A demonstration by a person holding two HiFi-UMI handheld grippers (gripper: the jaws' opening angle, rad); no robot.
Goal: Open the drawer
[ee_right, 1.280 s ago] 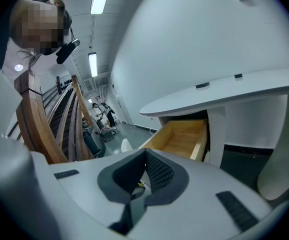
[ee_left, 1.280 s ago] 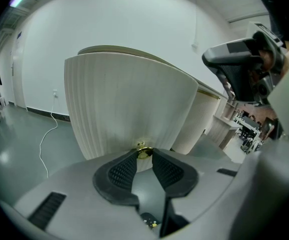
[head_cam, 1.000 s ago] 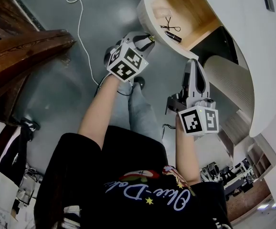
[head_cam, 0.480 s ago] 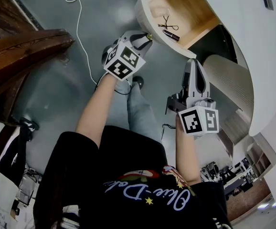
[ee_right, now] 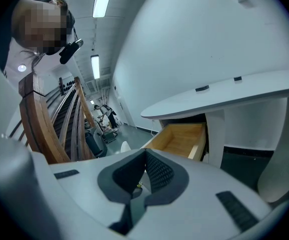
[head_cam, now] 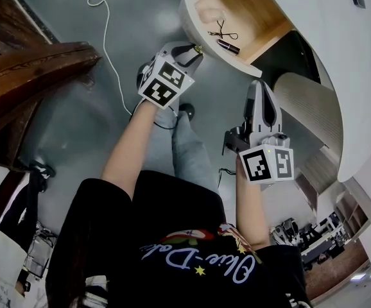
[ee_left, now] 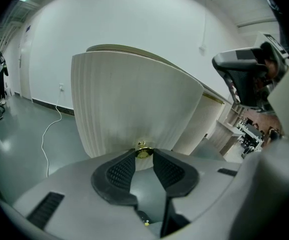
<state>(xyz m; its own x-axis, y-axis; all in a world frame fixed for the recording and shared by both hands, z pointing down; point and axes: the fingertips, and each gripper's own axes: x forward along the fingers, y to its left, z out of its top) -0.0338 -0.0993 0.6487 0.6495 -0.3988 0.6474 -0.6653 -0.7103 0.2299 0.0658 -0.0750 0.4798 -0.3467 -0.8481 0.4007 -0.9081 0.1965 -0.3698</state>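
Jaws: left gripper (ee_left: 144, 155) just opening, knob (ee_left: 144, 150) between | right gripper (ee_right: 145, 153) closed, short of drawer (ee_right: 182, 139)

The drawer (head_cam: 253, 8) stands pulled out from under the table (head_cam: 339, 56), whose top runs on behind and to the right of it. In the drawer, near its front wall, lie an eyelash curler (head_cam: 221, 31) and, just beside it on the side nearer the person, a small tube (head_cam: 229, 46). On the outside of the drawer's front sits the knob (head_cam: 199, 48). The left gripper (head_cam: 194, 54) is there; its fingers (ee_left: 122, 171), which have just been opening, flank the knob. The right gripper (head_cam: 260, 85) hangs apart from the drawer, below its right end, before the ribbed pedestal (head_cam: 307, 101). On the floor left of the drawer trails a cable (head_cam: 108, 37), with a stair rail (head_cam: 38, 63) farther left.
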